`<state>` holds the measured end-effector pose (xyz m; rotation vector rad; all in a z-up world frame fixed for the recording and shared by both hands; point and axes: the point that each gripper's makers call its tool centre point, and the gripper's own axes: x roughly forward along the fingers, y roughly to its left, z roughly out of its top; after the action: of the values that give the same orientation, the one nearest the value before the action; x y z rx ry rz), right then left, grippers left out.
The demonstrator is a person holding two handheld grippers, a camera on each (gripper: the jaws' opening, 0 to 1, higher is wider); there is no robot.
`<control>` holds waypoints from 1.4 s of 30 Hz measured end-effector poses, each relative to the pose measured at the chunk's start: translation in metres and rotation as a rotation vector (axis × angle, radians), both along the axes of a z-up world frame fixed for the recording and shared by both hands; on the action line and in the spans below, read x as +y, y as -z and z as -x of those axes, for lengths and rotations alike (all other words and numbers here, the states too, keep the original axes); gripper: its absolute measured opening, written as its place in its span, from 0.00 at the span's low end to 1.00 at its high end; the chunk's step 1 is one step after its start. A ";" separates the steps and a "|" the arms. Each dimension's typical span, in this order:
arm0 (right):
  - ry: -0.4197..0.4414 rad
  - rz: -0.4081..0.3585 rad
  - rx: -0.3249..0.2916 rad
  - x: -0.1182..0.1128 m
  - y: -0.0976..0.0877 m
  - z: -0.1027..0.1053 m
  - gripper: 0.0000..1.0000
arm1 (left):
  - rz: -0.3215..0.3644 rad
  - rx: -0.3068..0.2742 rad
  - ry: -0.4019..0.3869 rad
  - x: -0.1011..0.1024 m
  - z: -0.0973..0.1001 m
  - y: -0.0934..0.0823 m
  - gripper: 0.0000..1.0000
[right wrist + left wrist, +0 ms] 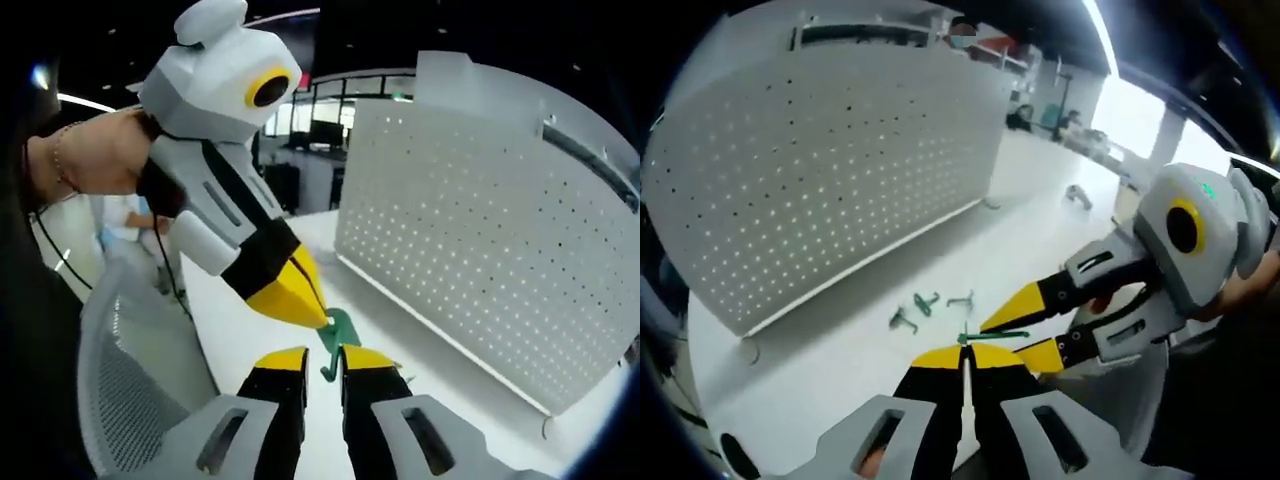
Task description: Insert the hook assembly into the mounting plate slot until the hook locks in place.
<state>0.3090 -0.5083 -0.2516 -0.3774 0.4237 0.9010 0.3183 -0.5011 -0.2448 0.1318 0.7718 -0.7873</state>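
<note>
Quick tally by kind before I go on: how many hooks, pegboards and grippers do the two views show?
Green hooks: 4, one held between the two grippers and three loose on the table at.
White pegboard panels: 1.
Grippers: 2, left gripper and right gripper.
Total: 7

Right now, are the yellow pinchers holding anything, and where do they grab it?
Yes. Both grippers pinch one green hook. The left gripper nips its upper end; the right gripper nips its lower end.
</note>
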 end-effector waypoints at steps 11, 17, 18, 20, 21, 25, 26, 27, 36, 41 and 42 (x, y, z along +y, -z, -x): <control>0.007 0.005 -0.030 -0.004 -0.003 -0.003 0.02 | 0.057 0.037 -0.007 -0.006 0.001 -0.005 0.01; 0.021 -0.006 -0.029 -0.005 -0.005 -0.003 0.01 | 0.076 0.051 -0.016 -0.006 0.002 -0.005 0.01; 0.024 -0.009 -0.026 -0.005 -0.005 -0.003 0.01 | 0.078 0.051 -0.017 -0.006 0.002 -0.005 0.01; 0.026 -0.009 -0.024 -0.005 -0.005 -0.003 0.01 | 0.077 0.051 -0.015 -0.006 0.002 -0.005 0.01; 0.028 -0.010 -0.024 -0.005 -0.005 -0.003 0.01 | 0.078 0.050 -0.015 -0.006 0.002 -0.005 0.01; 0.046 -0.037 -0.005 -0.005 -0.007 -0.002 0.01 | 0.086 0.050 -0.015 -0.006 0.002 -0.006 0.01; 0.049 -0.040 -0.004 -0.006 -0.008 -0.002 0.01 | 0.090 0.050 -0.015 -0.006 0.002 -0.006 0.01; 0.049 -0.040 -0.005 -0.006 -0.008 -0.003 0.01 | 0.092 0.047 -0.014 -0.006 0.002 -0.007 0.01; 0.068 -0.050 0.018 -0.006 -0.007 -0.002 0.00 | 0.077 -0.011 0.032 -0.008 0.003 -0.008 0.02; 0.081 -0.046 0.034 -0.007 -0.004 -0.002 0.00 | 0.066 -0.030 0.050 -0.009 0.003 -0.006 0.02; 0.083 -0.047 0.037 -0.008 -0.004 -0.002 0.00 | 0.064 -0.030 0.051 -0.009 0.003 -0.006 0.02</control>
<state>0.3114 -0.5159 -0.2478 -0.2988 0.4483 0.8366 0.3150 -0.5099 -0.2388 0.1054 0.7166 -0.8556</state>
